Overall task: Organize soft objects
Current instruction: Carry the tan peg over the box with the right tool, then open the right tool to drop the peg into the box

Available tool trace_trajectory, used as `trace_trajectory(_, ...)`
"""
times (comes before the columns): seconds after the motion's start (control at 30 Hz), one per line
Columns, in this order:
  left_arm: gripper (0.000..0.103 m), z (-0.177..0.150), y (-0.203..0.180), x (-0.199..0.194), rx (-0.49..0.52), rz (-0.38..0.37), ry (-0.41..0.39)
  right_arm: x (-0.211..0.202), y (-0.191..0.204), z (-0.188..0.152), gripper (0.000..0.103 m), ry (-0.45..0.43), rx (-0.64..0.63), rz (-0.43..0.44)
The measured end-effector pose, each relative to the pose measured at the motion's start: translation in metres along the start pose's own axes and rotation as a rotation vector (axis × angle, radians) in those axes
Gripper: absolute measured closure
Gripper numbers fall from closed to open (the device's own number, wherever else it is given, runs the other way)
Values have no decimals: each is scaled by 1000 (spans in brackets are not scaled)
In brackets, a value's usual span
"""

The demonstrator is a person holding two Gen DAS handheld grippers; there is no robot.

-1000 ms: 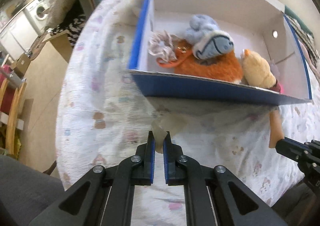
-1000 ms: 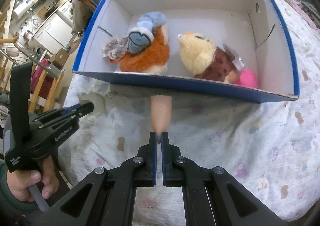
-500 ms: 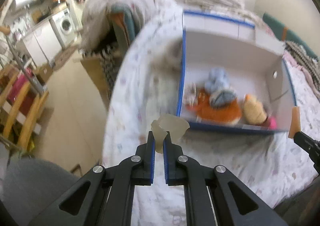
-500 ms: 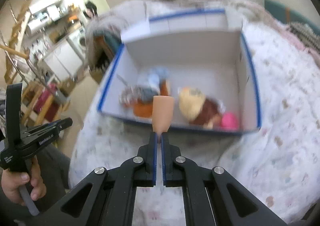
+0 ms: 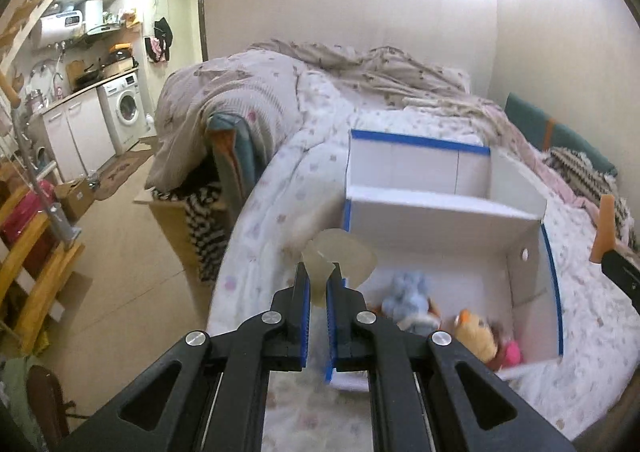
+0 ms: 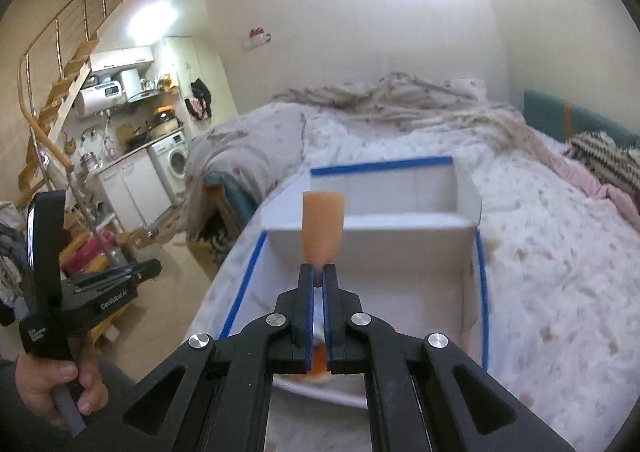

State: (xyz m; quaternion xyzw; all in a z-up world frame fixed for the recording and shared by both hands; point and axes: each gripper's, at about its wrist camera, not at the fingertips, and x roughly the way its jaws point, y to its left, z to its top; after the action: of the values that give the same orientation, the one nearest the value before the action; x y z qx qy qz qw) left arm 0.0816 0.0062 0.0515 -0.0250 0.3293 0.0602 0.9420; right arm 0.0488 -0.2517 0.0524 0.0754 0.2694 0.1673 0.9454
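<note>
A white cardboard box with blue edges [image 5: 516,252] [image 6: 472,252] lies open on the bed. Inside it lie a blue-and-orange plush [image 5: 412,304] and a yellow plush [image 5: 476,336] with a pink piece beside it. My left gripper [image 5: 318,280] is shut on a pale cream soft pad [image 5: 344,256], held above the box's near left corner. My right gripper [image 6: 319,272] is shut on a peach soft sponge [image 6: 322,228], held upright over the box; the sponge also shows in the left wrist view [image 5: 604,228]. The left gripper appears at the left of the right wrist view [image 6: 132,276].
The bed [image 6: 560,252] has a patterned white sheet and a rumpled duvet [image 5: 360,64] at its head. A chair draped with clothes [image 5: 228,156] stands at the bed's left. A kitchen with a washing machine [image 5: 128,108] and wooden stairs [image 6: 60,100] lie further left.
Both grippers have risen and tilted up with their soft pieces still held. The box now sits lower and nearer in both views, and the room beyond shows.
</note>
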Motion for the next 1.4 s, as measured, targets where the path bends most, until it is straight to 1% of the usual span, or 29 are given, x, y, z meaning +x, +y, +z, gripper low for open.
trace_trajectory(0.1,96,12,-7,19,3,-16,0,16,-6,12,98,7,1,-11)
trace_trajectory(0.23,96,15,-21,45,33,-36,-7,49,-22,18,98,42,3,-39)
trace_trajectory(0.33,96,10,-35,69,72,-36,-6,73,-35,10,98,84,13,-61)
trace_trajectory(0.37,96,8,-37,76,71,-41,-6,80,-41,7,98,99,27,-66)
trace_trajectory(0.47,95,1,-39,96,66,-53,-13,102,-59,-3,98,172,95,-49)
trace_trajectory(0.53,95,-1,-41,110,71,-61,27,114,-67,-10,98,217,125,-48)
trace_trajectory(0.6,95,-4,-41,128,55,-79,94,123,-71,-16,98,257,126,-58)
trace_trajectory(0.7,95,-14,-46,155,63,-111,209,137,-78,-27,98,325,146,-80)
trace_trajectory(0.77,95,-20,-50,164,63,-132,251,146,-85,-35,98,375,162,-99)
trace_trajectory(0.87,95,-28,-58,171,90,-143,286,158,-92,-48,98,449,180,-116)
trace_trajectory(0.97,94,-35,-66,175,105,-142,314,167,-97,-56,98,499,199,-125)
trace_trajectory(1.07,92,-39,-67,176,113,-132,323,169,-96,-60,98,519,197,-136)
trace_trajectory(1.13,86,-41,-66,174,115,-127,322,170,-96,-59,97,512,194,-138)
trace_trajectory(1.17,84,-40,-66,173,117,-125,323,169,-95,-58,96,505,193,-135)
trace_trajectory(1.2,80,-39,-66,172,118,-124,325,168,-94,-57,90,498,194,-132)
trace_trajectory(1.23,76,-39,-66,171,120,-124,323,168,-94,-56,81,491,195,-128)
trace_trajectory(1.27,73,-38,-67,169,120,-123,317,166,-94,-55,75,485,193,-126)
trace_trajectory(1.3,63,-37,-67,166,116,-127,314,166,-93,-53,59,478,189,-123)
trace_trajectory(1.33,52,-36,-68,162,108,-139,307,164,-91,-51,37,468,185,-119)
trace_trajectory(1.37,47,-35,-69,157,104,-152,288,163,-90,-49,32,457,184,-115)
trace_trajectory(1.4,44,-34,-70,152,111,-155,269,161,-88,-48,32,443,185,-109)
